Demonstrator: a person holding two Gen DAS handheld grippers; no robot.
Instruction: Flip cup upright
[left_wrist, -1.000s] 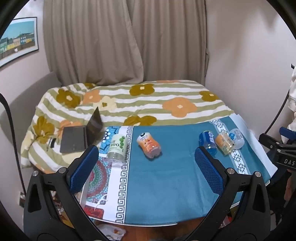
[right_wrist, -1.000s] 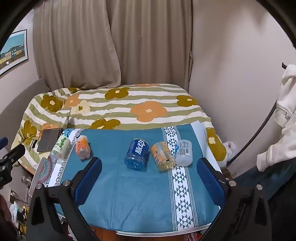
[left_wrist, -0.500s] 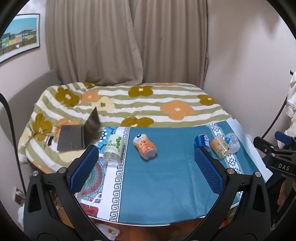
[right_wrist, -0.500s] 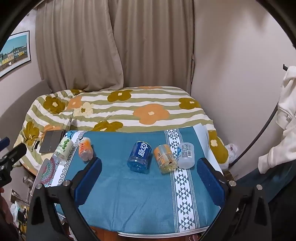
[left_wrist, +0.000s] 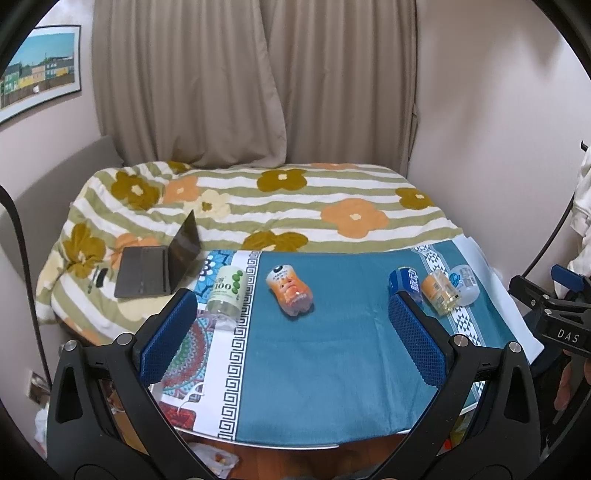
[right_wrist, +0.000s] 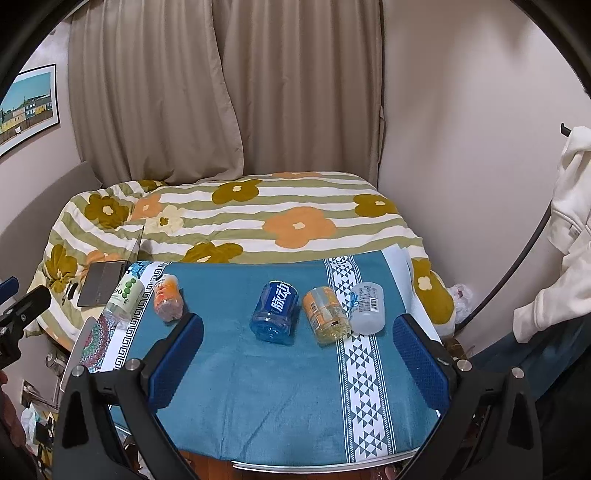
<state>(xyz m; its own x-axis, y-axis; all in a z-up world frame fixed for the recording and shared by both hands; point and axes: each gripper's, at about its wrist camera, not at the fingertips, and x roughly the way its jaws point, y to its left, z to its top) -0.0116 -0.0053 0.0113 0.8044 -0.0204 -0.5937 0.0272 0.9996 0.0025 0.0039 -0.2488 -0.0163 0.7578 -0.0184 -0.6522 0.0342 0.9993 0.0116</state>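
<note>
Several cut-bottle cups lie on their sides on a blue tablecloth (right_wrist: 258, 398). From left: a white-green one (left_wrist: 226, 291) (right_wrist: 125, 297), an orange one (left_wrist: 291, 291) (right_wrist: 168, 302), a blue one (right_wrist: 275, 308) (left_wrist: 405, 281), an amber one (right_wrist: 325, 310) (left_wrist: 440, 291) and a clear white one (right_wrist: 367, 308) (left_wrist: 464, 284). My left gripper (left_wrist: 291, 339) is open and empty, above the near part of the table. My right gripper (right_wrist: 299, 354) is open and empty, short of the blue and amber cups.
A bed with a flowered striped quilt (left_wrist: 288, 206) lies behind the table. An open laptop (left_wrist: 159, 264) rests on its left side. Curtains and walls stand behind. White clothing (right_wrist: 569, 236) hangs at the right. The table's near edge (right_wrist: 317, 467) is close below.
Both grippers have pulled back and risen slightly; the table and cups sit a little farther and lower in view. No cup has moved. Jaws stay open.
</note>
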